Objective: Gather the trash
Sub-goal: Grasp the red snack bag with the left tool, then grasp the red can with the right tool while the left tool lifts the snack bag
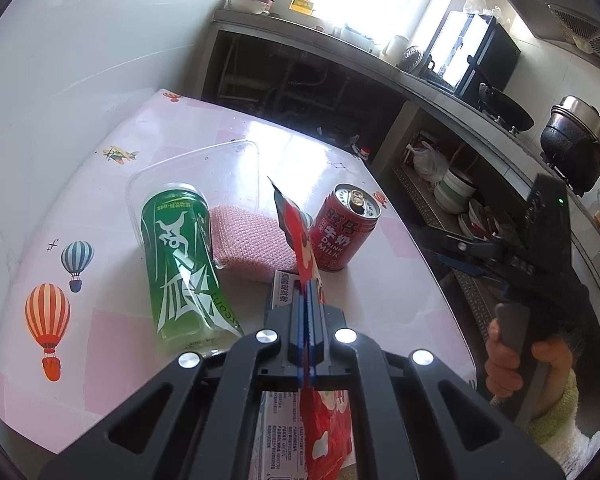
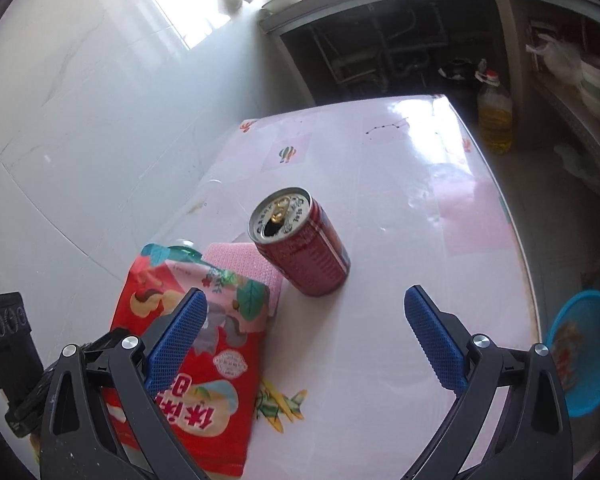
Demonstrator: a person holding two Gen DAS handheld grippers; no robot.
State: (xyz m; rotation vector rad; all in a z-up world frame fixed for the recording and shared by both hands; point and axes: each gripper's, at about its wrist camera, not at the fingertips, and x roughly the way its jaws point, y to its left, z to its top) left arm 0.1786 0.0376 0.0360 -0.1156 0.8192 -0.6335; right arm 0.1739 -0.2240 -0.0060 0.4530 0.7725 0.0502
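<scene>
My left gripper (image 1: 309,286) is shut on a red snack wrapper (image 1: 300,236), which stands edge-on between the blue pads and hangs down below them. In the right wrist view the same wrapper (image 2: 196,360) is lifted at the lower left. A red milk can (image 1: 342,228) stands upright with its tab open. My right gripper (image 2: 306,298) is open just short of that can (image 2: 304,244), with nothing between its fingers. A green can (image 1: 180,264) lies on its side in a clear plastic box (image 1: 236,152).
A pink sponge (image 1: 248,240) lies between the green can and the red can. A white printed packet (image 1: 282,286) lies under the left gripper. A hand (image 1: 504,364) holds the right tool at the table's right edge. A blue basket (image 2: 584,352) sits on the floor, and an oil bottle (image 2: 496,116) stands beyond the table.
</scene>
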